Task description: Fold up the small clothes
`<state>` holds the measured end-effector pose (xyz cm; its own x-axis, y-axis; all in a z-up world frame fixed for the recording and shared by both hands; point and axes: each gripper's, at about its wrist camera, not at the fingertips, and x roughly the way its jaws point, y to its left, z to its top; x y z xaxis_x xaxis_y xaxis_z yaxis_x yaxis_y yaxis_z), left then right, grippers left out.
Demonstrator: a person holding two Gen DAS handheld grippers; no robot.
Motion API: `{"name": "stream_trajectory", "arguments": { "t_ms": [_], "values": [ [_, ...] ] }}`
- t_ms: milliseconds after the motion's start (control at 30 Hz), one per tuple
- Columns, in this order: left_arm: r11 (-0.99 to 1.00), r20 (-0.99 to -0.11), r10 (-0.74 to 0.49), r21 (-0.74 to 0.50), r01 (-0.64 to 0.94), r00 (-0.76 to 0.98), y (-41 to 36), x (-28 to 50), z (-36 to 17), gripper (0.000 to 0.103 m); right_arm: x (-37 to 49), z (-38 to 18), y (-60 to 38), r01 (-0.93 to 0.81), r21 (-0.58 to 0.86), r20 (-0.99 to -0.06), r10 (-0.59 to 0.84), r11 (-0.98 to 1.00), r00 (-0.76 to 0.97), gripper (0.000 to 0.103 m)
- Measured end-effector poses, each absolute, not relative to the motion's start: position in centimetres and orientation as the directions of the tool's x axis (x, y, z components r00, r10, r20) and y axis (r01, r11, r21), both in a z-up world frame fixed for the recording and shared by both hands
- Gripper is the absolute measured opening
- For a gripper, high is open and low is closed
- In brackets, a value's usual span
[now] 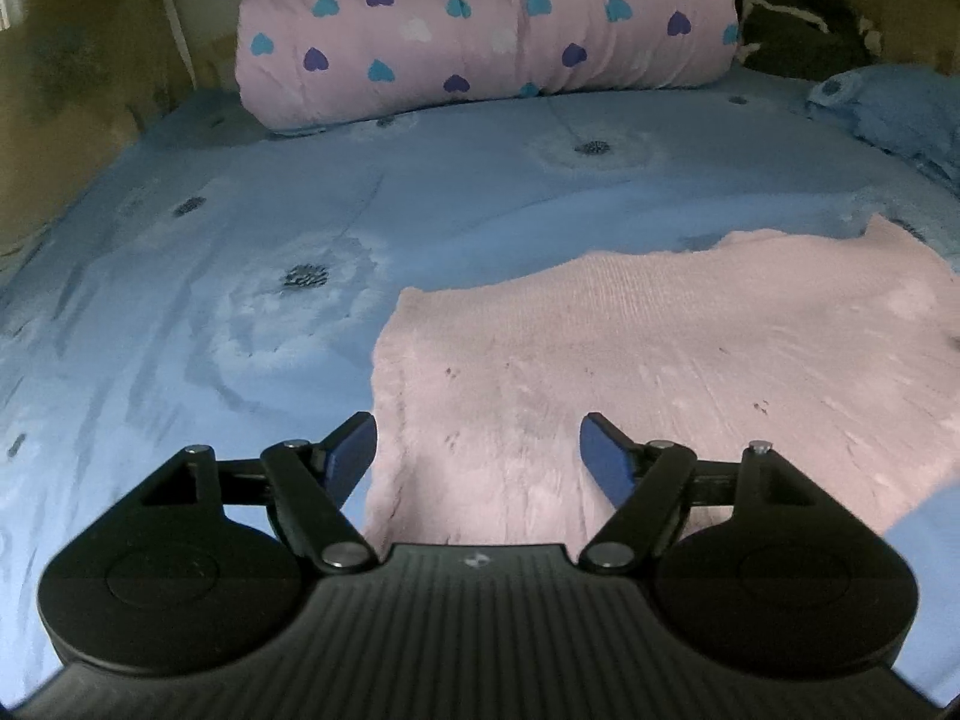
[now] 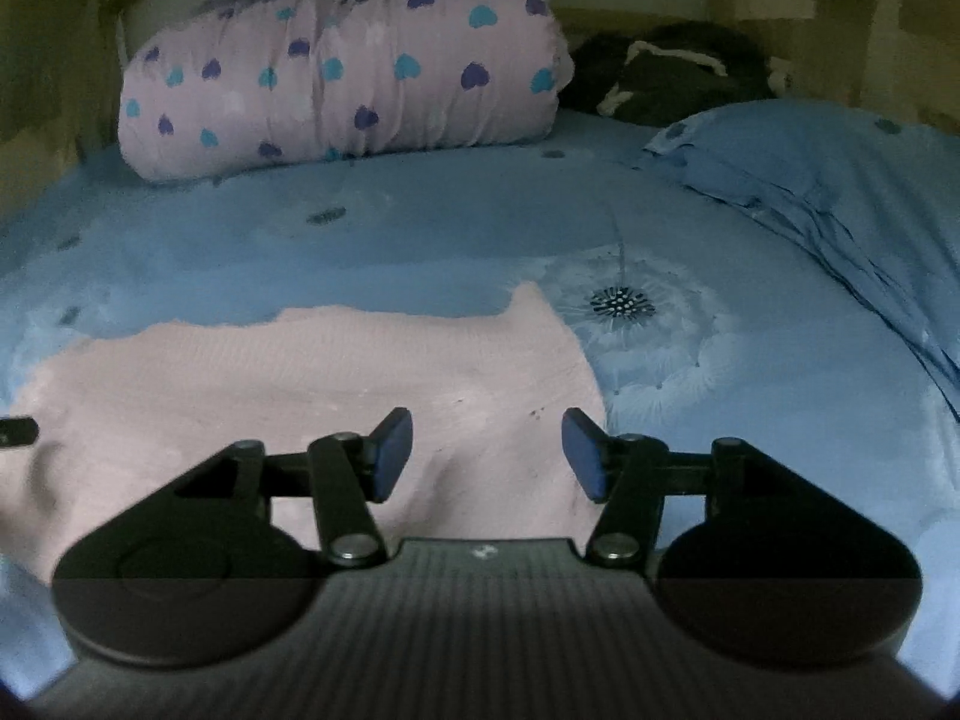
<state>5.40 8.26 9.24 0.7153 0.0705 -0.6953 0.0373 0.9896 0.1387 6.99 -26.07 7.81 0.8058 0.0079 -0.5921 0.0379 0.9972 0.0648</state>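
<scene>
Bed: blue sheet (image 1: 180,312) printed with pale dandelion heads covers the whole surface, lightly creased, in dim light.
Left gripper (image 1: 478,456): jaws wide apart and holding nothing; blue pads hang over the near left part of the pink garment, the left pad close to the garment's left edge. Whether the pads touch the cloth cannot be told.
Right gripper (image 2: 487,453): jaws also wide and holding nothing; they sit over the near right part of the same garment, the right pad close to its right edge.
Pink garment (image 1: 630,360): small ribbed knit piece spread flat on the near half of the bed, one layer showing, far edge uneven with a raised point at the far right corner; a soft ridge runs through the cloth between the right gripper's pads in the right wrist view (image 2: 312,384).
Dandelion print (image 2: 621,302): dark seed head on the sheet just beyond the garment's far right corner.
Blue pillow (image 2: 840,192): lies at the right side, farther back, in matching fabric.
Rolled quilt (image 1: 486,24): pink with purple, teal and white hearts, lying across the far end of the bed.
Dark bundle (image 2: 672,78): black cloth with white trim, right of the quilt against the far wall.
</scene>
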Motion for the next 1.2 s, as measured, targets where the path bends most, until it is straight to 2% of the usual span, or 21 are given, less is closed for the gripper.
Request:
{"name": "stream_trajectory", "arguments": {
  "t_ms": [267,300,333,367,500,833,1000,1067,1200],
  "values": [
    [0.993,-0.699,0.051,0.115,0.041,0.714,10.4,1.8,9.5,0.085,1.0,9.6,-26.3,0.120,0.222,-0.598,0.038,0.968,0.801,0.059],
    [0.993,-0.701,0.049,0.111,0.041,0.712,10.6,1.7,9.3,0.086,0.2,9.6,-26.6,0.150,0.250,-0.592,0.028,0.957,0.805,0.062],
    [0.993,-0.705,0.046,0.107,0.042,0.707,10.7,1.7,9.1,0.086,-0.4,9.5,-26.8,0.180,0.275,-0.588,0.017,0.944,0.809,0.073],
    [0.993,-0.708,0.042,0.105,0.046,0.704,10.9,1.7,8.8,0.086,-1.0,9.4,-27.1,0.214,0.302,-0.582,0.002,0.929,0.813,0.078],
    [0.994,-0.710,0.026,0.091,0.055,0.704,11.1,1.8,8.0,0.086,-1.8,8.0,-27.6,0.285,0.371,-0.596,-0.009,0.884,0.803,0.079],
    [0.998,-0.763,-0.057,-0.019,0.066,0.644,12.7,3.2,5.7,0.090,0.2,3.5,-26.8,0.381,0.608,-0.592,0.079,0.697,0.802,0.079],
    [0.995,-0.779,-0.096,-0.091,0.041,0.620,13.8,3.9,5.1,0.092,1.0,1.7,-25.9,0.413,0.667,-0.545,0.028,0.620,0.838,0.087],
    [0.994,-0.783,-0.104,-0.109,0.029,0.613,14.0,4.1,5.0,0.092,1.3,1.6,-25.5,0.415,0.676,-0.529,0.010,0.609,0.848,0.095],
    [0.995,-0.784,-0.094,-0.100,0.025,0.614,13.5,4.2,4.9,0.092,2.5,1.4,-25.6,0.420,0.697,-0.510,-0.010,0.580,0.860,0.095]
  ]
}}
